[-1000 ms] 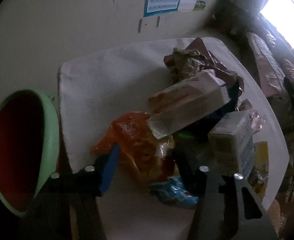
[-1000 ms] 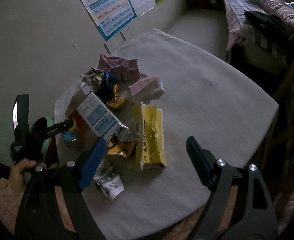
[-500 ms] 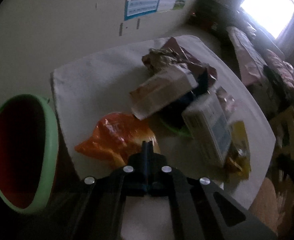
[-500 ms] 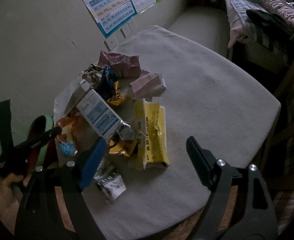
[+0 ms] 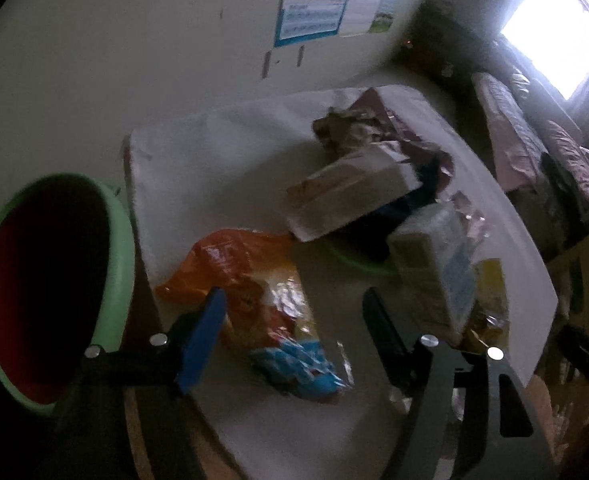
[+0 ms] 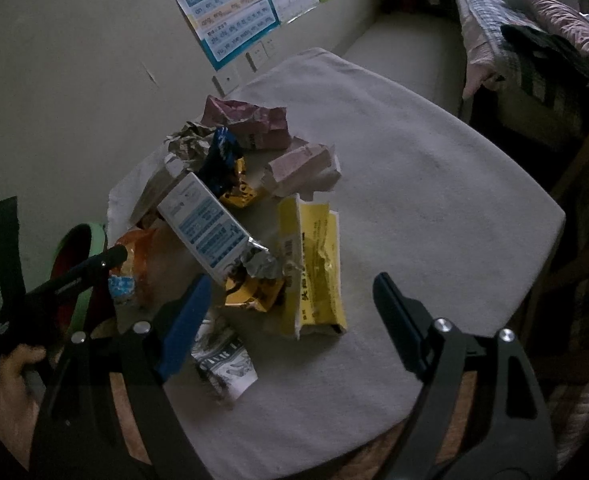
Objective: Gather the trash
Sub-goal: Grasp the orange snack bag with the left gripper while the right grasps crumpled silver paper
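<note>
Orange is what jumps out first: one crinkly orange snack bag (image 5: 238, 276) lying near the counter (image 6: 434, 200) corner closest to the bin, sitting right between the jaws of the left gripper (image 5: 294, 320). Those jaws have just been opening and now stand wide, with the bag under the gap but neither pad pressing on it, so nothing is held. The bin (image 5: 114, 248) is a single mint-green one with a dark red inside, just off the counter's edge beside that corner. The right gripper (image 6: 290, 312) hangs over the near edge with its jaws wide and empty too. The rest of the trash is one loose pile along the counter side nearest the wall: one white carton with blue print (image 6: 206, 228), one flattened yellow box (image 6: 314, 264), one plain cardboard box (image 5: 350, 196), two pinkish crumpled wrappers (image 6: 250, 120), one dark blue and gold packet (image 6: 230, 168), one yellow foil wrapper (image 6: 254, 292) tucked under the carton's torn end, and one black-and-white scrap (image 6: 226, 364) near the front edge. One hand (image 6: 10, 380) shows at the lower left, gripping the left tool. The far half of the counter, toward the bed (image 6: 534, 40), is just plain white cloth.
</note>
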Tool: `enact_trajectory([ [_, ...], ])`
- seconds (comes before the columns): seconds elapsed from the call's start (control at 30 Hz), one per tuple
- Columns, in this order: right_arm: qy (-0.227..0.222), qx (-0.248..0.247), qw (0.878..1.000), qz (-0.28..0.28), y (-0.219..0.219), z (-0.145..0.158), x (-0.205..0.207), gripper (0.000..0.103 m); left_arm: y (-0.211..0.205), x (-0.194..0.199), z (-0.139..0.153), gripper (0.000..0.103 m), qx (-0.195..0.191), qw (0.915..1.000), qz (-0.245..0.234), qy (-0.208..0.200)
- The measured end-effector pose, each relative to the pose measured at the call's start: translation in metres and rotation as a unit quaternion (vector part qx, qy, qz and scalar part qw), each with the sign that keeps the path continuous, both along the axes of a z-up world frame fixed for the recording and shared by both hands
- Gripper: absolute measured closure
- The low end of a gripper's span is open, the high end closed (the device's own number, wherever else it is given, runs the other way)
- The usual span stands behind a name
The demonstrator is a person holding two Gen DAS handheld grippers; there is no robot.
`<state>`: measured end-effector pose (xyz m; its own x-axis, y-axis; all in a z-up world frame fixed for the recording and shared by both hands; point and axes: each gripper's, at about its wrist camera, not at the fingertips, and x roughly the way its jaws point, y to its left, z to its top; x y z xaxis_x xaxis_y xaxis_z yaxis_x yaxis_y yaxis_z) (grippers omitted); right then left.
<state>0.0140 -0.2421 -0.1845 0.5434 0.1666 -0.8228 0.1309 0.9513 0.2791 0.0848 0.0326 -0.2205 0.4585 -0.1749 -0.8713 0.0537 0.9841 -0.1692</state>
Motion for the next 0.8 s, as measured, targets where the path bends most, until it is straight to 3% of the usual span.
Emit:
enact_trajectory([
  [0.23, -0.001, -0.001, 1.0, 0.019, 0.01, 0.005, 0.012, 0.022, 0.009, 0.011, -0.025, 0.035, 0.006, 0.9991, 0.016, 0.039],
  [0.33, -0.012, -0.005, 0.999, 0.042, 0.022, 0.015, 0.032, 0.022, 0.01, 0.012, -0.029, 0.044, 0.005, 0.999, 0.018, 0.04],
  [0.53, -0.02, 0.01, 0.996, 0.091, 0.054, 0.033, 0.101, 0.022, 0.014, 0.007, -0.027, 0.057, -0.001, 0.9996, 0.014, 0.026],
  [0.8, 0.008, -0.039, 0.99, 0.132, 0.109, 0.022, 0.193, 0.022, 0.029, -0.024, 0.0, 0.058, 0.011, 0.9999, 0.001, -0.007],
])
